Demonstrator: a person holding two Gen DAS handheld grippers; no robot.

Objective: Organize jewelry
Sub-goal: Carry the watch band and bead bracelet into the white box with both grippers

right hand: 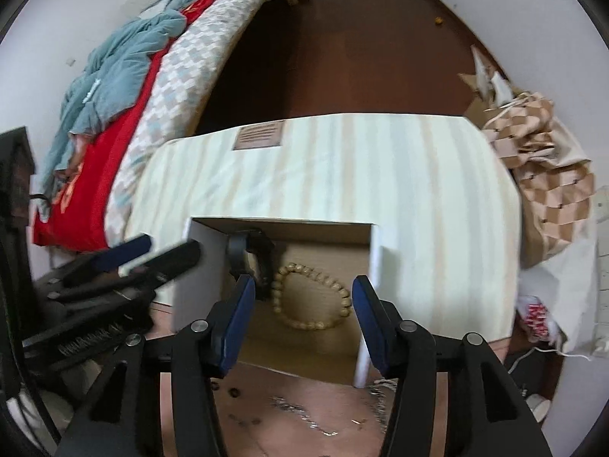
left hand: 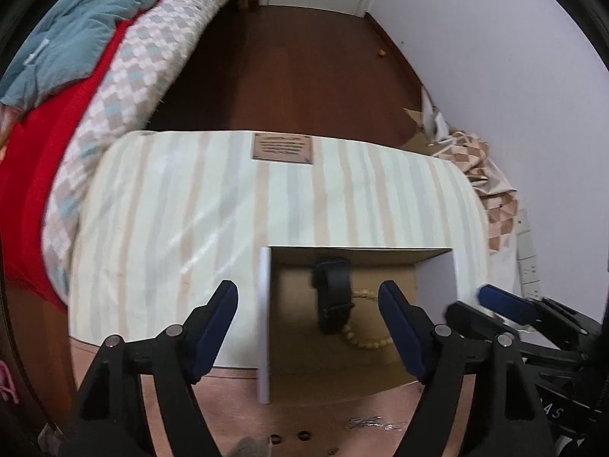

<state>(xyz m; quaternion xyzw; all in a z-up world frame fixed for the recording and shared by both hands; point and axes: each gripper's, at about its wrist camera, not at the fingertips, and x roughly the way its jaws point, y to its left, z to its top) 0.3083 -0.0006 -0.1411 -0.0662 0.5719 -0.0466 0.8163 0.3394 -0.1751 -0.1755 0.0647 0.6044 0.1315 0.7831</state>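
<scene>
A small open box (left hand: pixel 264 304) with white side walls and a cardboard floor holds a black watch (left hand: pixel 333 293) and a tan beaded bracelet (left hand: pixel 367 341). My left gripper (left hand: pixel 308 299) hovers above the box, open and holding nothing. Its left finger is outside the white wall and its right finger is over the inside. In the right wrist view the same box (right hand: pixel 375 262) shows the watch (right hand: pixel 251 257) beside the bracelet (right hand: pixel 314 297). My right gripper (right hand: pixel 304 287) is open and empty above the bracelet. Each gripper appears at the edge of the other's view.
The box rests against a pale striped surface (left hand: pixel 190 205) with a brown label (left hand: pixel 282 147). On the pinkish tabletop in front lie a silver chain (right hand: pixel 293 407) and small rings (right hand: pixel 233 392). A bed with red and checked covers (left hand: pixel 76 122) is at the left, and checked bags (right hand: pixel 548 175) are at the right.
</scene>
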